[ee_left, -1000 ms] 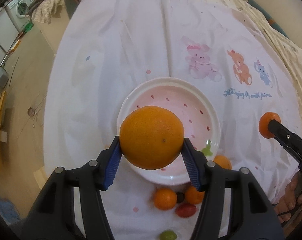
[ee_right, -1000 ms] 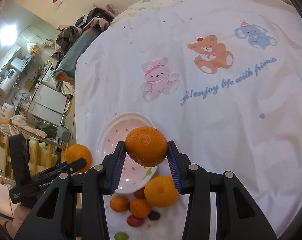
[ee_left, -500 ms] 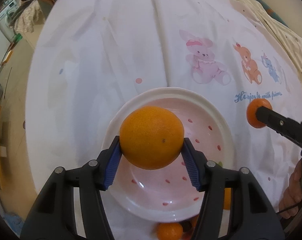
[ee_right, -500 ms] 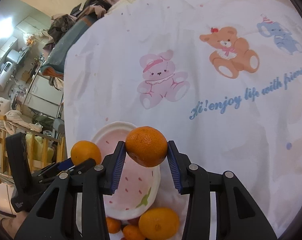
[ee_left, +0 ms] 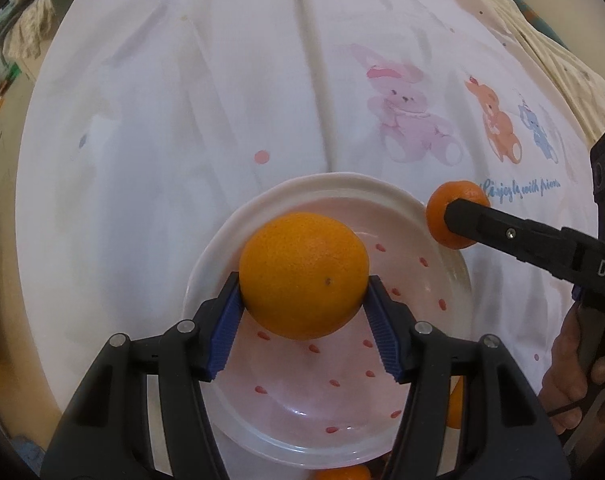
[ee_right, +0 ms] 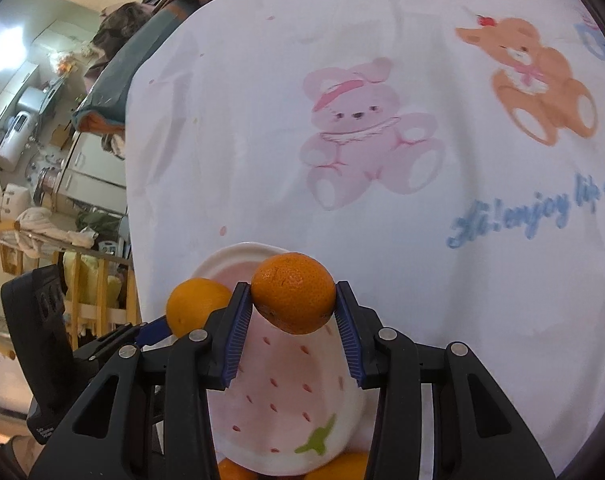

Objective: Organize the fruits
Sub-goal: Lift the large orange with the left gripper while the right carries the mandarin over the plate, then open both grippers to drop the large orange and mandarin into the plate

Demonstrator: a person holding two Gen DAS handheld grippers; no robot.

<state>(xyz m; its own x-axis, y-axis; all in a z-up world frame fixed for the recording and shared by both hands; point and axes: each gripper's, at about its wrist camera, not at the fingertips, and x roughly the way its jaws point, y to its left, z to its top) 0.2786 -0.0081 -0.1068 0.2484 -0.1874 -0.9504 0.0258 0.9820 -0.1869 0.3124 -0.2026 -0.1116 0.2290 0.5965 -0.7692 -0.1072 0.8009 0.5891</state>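
Left gripper has its jaws clamped on a large orange, blue pads on its two sides; it is held over the strawberry-pattern bowl, not resting in it. The orange is near-round, so no real long axis; a small dark spot on the skin faces the camera, low and right of centre. Skin is evenly orange and finely pitted. Right gripper has its jaws clamped on a smaller mandarin, darker orange and slightly flattened, wider than tall between the pads, with faint scuffs on the upper skin. In the left wrist view the mandarin sits at the bowl's right rim, partly hidden by the black finger of the right gripper; whether it is over the rim or just outside, can't tell. The person's hand is on that gripper's handle. Bowl is white-rimmed, pink inside with red seed marks and a green leaf print low on the wall; nothing lies in it. In the right wrist view the large orange shows beside the bowl's left rim. More orange fruit pokes out under the bowl's near edge, mostly hidden. Everything is on a white sheet printed with a pink bear, a brown bear and blue script.
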